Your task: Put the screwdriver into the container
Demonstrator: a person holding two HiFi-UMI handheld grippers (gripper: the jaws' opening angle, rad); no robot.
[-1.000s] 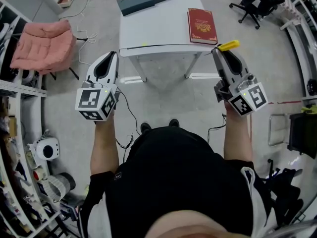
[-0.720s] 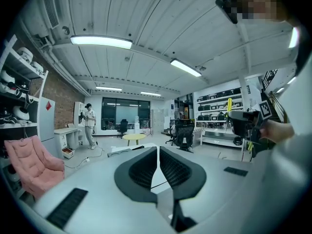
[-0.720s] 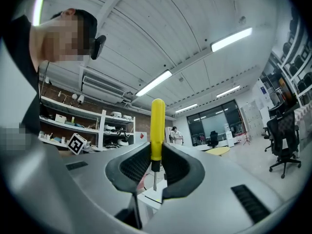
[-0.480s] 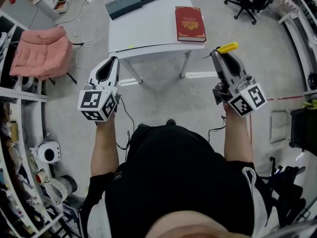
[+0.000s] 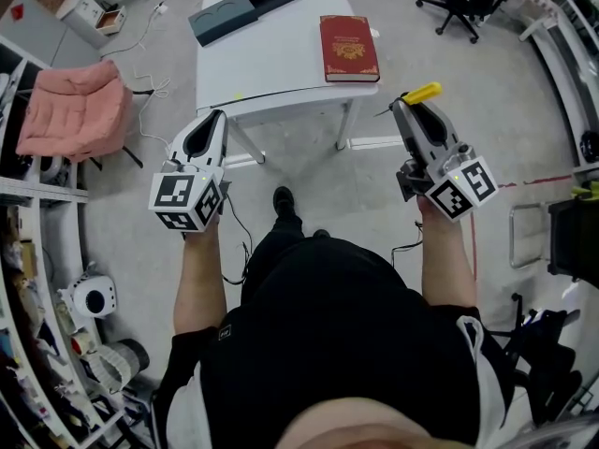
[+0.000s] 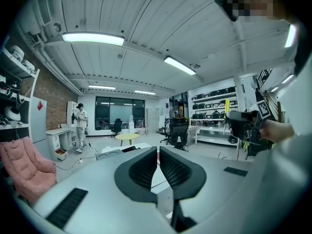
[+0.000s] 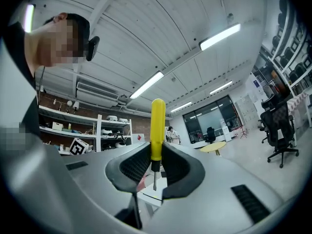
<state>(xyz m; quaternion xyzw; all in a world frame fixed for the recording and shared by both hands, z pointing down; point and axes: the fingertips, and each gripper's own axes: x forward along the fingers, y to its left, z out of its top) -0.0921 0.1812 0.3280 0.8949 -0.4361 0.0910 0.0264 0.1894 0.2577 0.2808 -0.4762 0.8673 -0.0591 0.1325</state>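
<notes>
Nearest the camera, at about 10 o'clock from the person's body, the left hand-held gripper [image 5: 216, 117] is riding with its jaws drawn almost together and nothing between them, as its own view is showing [image 6: 158, 159]. At about 2 o'clock, the right hand-held gripper [image 5: 403, 104] is clamping the screwdriver [image 5: 420, 93] low on its yellow handle [image 7: 157, 126], with the short blade pointing down between the jaws and most of the handle standing up above them.

Farther out at 12 o'clock, the white worktop [image 5: 271, 64] is carrying a red book [image 5: 349, 48] near its front edge. The dark container [image 5: 245, 5] is lying at the far left corner, at about 11 o'clock, with its black open part facing right.

The risks, as I am judging them:
- The grip is sitting low on a smooth, round handle, so the tool is likely to pivot or slide if the hand swings quickly.
- The container is lying across the worktop from the loaded hand, so the reach is passing near the book, and a nudge may be shifting it.
- Releasing too high may be letting the screwdriver bounce out or roll.

Compared with a second ago, the person is stepping forward, one shoe [image 5: 283, 199] now leading, and the worktop is shifting left in the head view. Both grips are staying unchanged.
</notes>
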